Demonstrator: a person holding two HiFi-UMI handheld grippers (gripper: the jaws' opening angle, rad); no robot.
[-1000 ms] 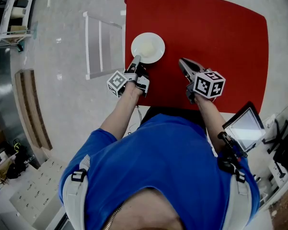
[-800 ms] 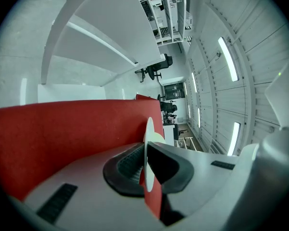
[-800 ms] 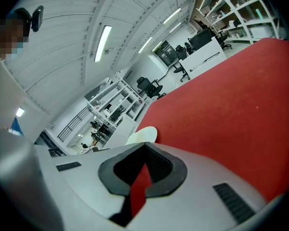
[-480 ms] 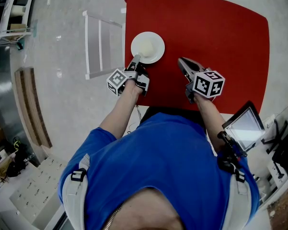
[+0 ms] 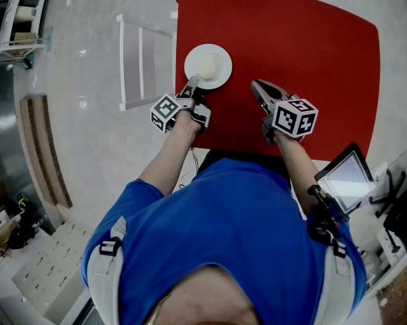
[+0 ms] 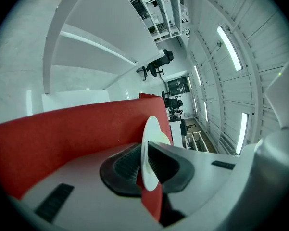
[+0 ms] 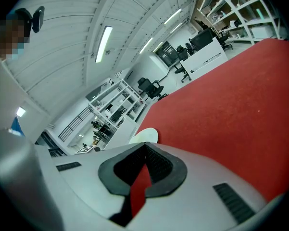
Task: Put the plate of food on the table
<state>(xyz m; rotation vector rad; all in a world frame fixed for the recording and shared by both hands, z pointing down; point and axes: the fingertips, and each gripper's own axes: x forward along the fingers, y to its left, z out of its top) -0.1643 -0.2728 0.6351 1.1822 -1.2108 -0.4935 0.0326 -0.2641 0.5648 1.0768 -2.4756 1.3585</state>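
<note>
A white plate with a pale mound of food lies on the red table near its left edge. My left gripper is at the plate's near rim. In the left gripper view the plate's rim stands between the pads of the left gripper. Those jaws have just been opening a little, and the pads still lie against the rim. My right gripper hovers over bare table to the right of the plate, shut on nothing. From the right gripper the plate shows just beyond its tips.
A white chair stands on the floor left of the table, close to the plate's side. A tablet-like screen sits at the table's near right corner. Shelving lines the far left. Red tabletop stretches beyond the right gripper.
</note>
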